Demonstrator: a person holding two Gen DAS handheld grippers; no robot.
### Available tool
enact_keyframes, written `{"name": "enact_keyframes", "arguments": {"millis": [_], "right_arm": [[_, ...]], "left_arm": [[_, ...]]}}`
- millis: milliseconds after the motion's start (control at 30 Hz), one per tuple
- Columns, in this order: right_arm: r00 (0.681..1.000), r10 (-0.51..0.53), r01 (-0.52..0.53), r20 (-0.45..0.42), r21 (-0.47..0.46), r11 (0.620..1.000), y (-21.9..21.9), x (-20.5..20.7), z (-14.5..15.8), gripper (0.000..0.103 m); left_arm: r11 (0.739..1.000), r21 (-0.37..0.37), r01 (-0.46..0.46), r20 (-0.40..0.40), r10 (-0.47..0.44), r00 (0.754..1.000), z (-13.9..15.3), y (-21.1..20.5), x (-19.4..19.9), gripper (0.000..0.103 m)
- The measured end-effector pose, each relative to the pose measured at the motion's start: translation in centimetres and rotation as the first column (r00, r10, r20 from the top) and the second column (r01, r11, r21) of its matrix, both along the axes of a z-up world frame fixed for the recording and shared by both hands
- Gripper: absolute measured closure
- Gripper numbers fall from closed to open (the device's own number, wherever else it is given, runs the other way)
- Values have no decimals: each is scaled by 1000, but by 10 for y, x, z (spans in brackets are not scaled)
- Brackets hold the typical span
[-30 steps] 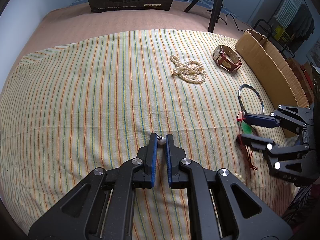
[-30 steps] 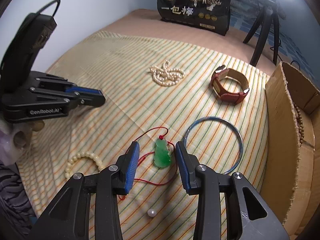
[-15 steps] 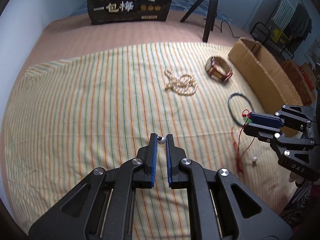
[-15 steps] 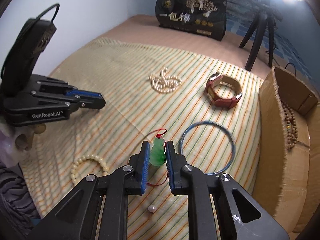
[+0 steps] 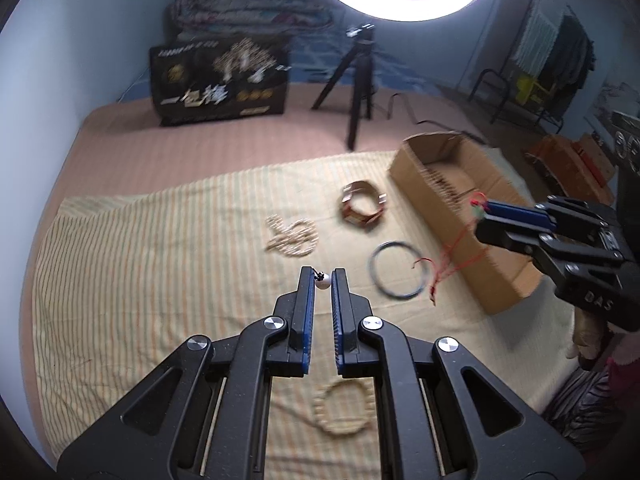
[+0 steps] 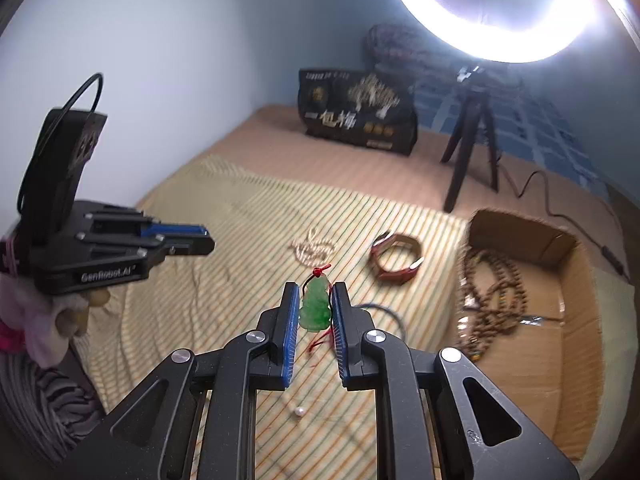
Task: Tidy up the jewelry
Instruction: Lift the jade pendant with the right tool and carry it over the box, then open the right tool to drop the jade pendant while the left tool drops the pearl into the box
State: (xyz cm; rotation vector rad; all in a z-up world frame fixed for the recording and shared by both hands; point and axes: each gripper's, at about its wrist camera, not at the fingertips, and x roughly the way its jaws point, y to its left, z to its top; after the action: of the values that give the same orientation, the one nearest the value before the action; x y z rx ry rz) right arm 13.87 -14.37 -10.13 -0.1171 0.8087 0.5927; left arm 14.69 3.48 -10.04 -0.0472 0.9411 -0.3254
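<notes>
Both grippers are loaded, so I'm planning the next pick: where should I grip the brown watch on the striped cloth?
Grip the watch across one strap wall, coming from above. It lies on its side as an open loop, so the strap edge stands up and one finger can drop inside it.

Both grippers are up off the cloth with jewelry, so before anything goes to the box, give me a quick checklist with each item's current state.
1. Left gripper shut on the pearl earring: ok.
2. Right gripper shut on the green pendant: ok.
3. Pendant's red cord hanging free of the blue bangle: cannot tell, they overlap in the left wrist view.
4. Cardboard box open with bare floor: ok.
5. Loose pearl left on the cloth: not ok.
</notes>
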Motion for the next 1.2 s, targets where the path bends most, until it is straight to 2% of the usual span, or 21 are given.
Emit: {"name": "enact_keyframes", "arguments": {"millis": [333, 600, 767, 1200], "right_arm": [[994, -96, 95, 51, 24, 995, -51, 2, 37, 88], [977, -207, 205, 47, 46, 978, -103, 14, 46, 88], [963, -271, 271, 1, 67, 960, -131, 26, 39, 88], [936, -345, 348, -77, 32, 937, -158, 51, 11, 88]], "left_arm": [[996, -31, 84, 47, -83, 995, 30, -57, -10, 97], [989, -40, 140, 72, -137, 988, 39, -105, -9, 97], [983, -69, 172, 70, -167, 983, 36, -136, -6, 97], [968, -74, 239, 14, -239, 971, 5, -195, 9, 97]]}}
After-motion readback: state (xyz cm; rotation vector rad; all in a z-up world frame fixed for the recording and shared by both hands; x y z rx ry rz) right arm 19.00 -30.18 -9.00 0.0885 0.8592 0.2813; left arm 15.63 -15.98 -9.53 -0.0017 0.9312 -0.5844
